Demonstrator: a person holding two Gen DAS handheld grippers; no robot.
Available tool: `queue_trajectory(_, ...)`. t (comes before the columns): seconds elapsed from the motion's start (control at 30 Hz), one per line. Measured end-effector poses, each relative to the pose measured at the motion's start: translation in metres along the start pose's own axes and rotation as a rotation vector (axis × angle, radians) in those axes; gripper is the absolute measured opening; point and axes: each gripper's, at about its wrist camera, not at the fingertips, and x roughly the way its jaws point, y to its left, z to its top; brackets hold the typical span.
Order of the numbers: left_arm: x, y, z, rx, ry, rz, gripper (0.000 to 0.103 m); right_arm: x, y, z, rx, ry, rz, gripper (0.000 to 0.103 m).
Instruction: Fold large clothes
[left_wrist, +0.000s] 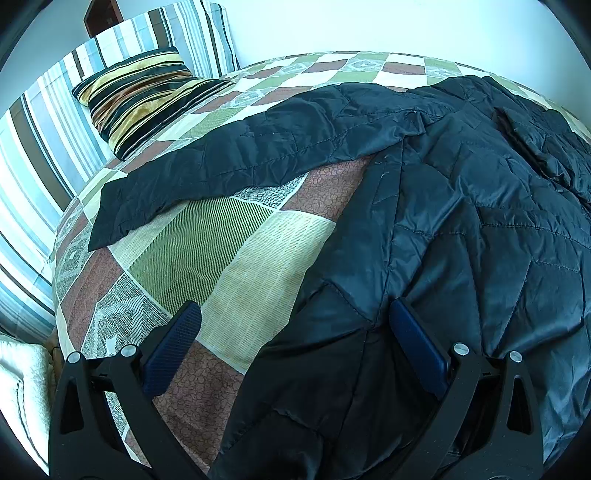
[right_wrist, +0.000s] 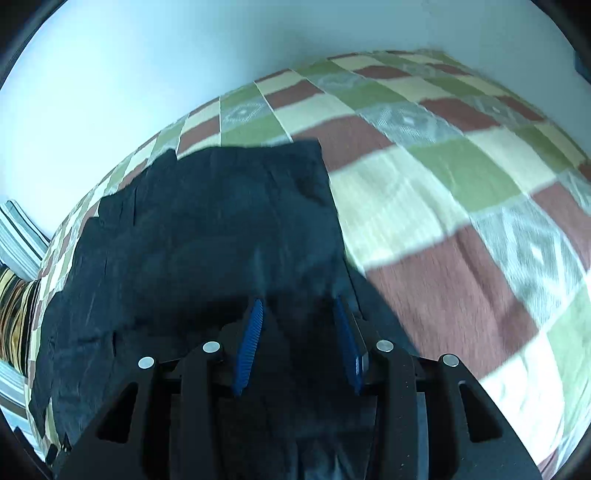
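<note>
The bed (left_wrist: 236, 254) fills both views, its cover a patchwork of brown, olive, cream and grey-patterned squares with printed hatching and small ring motifs. In the right wrist view that cover (right_wrist: 436, 206) is smeared by motion blur, so its fine print cannot be read there, and the lens rim cuts the bed off on every side.

On the bed lies the black quilted jacket (left_wrist: 461, 229), a thin shiny fabric stitched in diamond panels and creased all over. One sleeve (left_wrist: 229, 162) stretches flat from the jacket's body toward the head of the bed, ending in a squared cuff. The jacket's lower part runs under the frame edge and is cut off. In the right wrist view the jacket (right_wrist: 207, 229) reads as a dull dark mass with a ragged outline; its stitching is lost in blur.

At the head of the bed stand large pillows (left_wrist: 48, 155) in blue, white and brown stripes, partly cropped, and against them leans a smaller velvety cushion (left_wrist: 144, 107) banded in black, gold and rust.

The left gripper (left_wrist: 293, 314) is spread wide, its ribbed blue pads apart: one over the bare cover, the other over the jacket's edge, clasping nothing. The right gripper (right_wrist: 297, 306) sits low over the jacket with fabric bunched between its narrowed blue pads; whether it truly pinches the cloth cannot be told.
</note>
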Motion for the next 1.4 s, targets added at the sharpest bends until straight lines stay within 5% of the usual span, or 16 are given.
queue_trajectory(0.47,-0.001,-0.001,-0.001,0.001,-0.010,0.006,0.101,0.016,0.000,-0.028,-0.070,-0.064,-0.049,0.044)
queue_trajectory(0.83,-0.002,-0.001,0.000,0.002,-0.012,0.007,0.101,-0.017,0.035,0.005,-0.096,-0.129,-0.039,0.045)
queue_trajectory(1.03,-0.002,-0.002,-0.001,0.000,-0.011,0.005,0.101,0.020,0.069,0.027,-0.164,-0.101,-0.094,0.050)
queue_trajectory(1.4,0.000,-0.002,-0.002,-0.001,-0.010,0.002,0.101,0.059,0.082,0.003,-0.279,-0.101,-0.240,0.052)
